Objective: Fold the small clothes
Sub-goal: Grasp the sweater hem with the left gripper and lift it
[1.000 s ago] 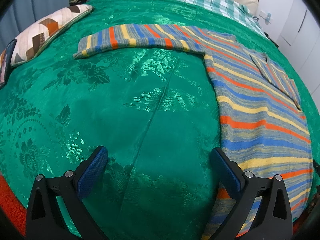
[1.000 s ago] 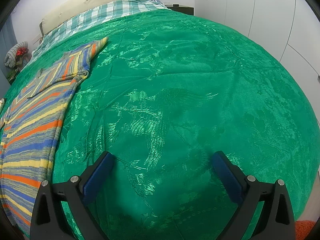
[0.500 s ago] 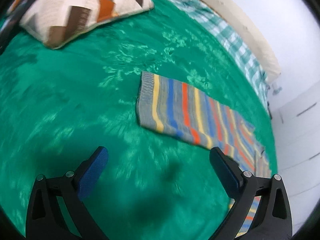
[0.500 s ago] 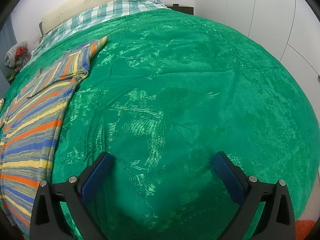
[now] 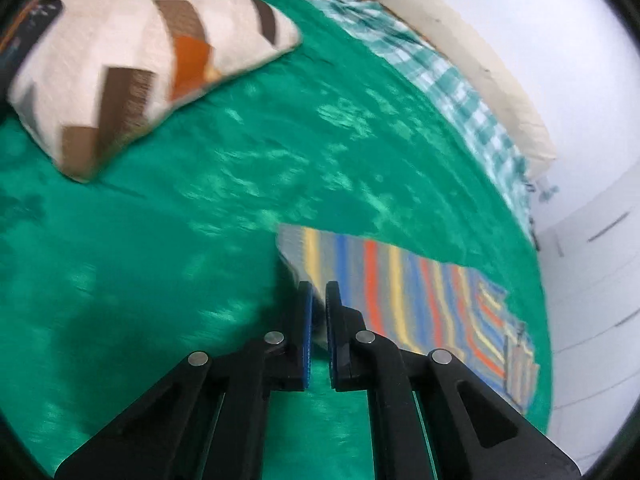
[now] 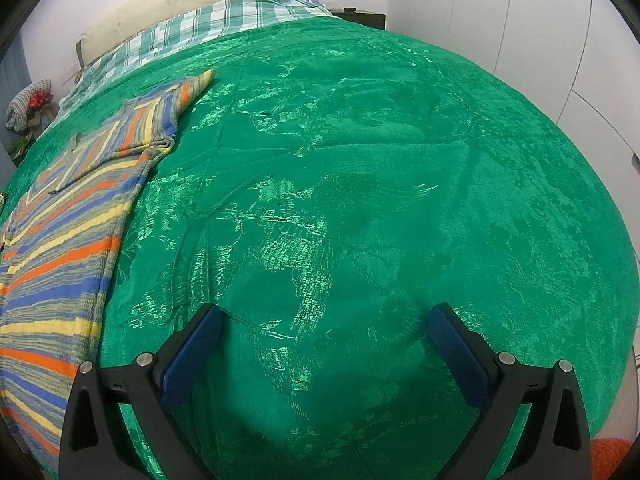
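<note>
Where white wardrobes (image 6: 520, 20) flank it, green brocade bedspread (image 6: 380, 160), patterned cushion (image 5: 132, 60).

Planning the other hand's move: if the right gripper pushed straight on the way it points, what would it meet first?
Probably only the green bedspread. The right gripper, jaws open and empty, points down at bare cover; the striped sweater lies off to its left, out of that line.

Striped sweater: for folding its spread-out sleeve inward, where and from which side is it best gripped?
Probably at the cuff end of the sleeve: it lies flat on the green bedspread with its free edge facing outward, so fingers can slide in from that open end. The left gripper is shut on that corner; the right gripper is open over bare bedspread.
</note>
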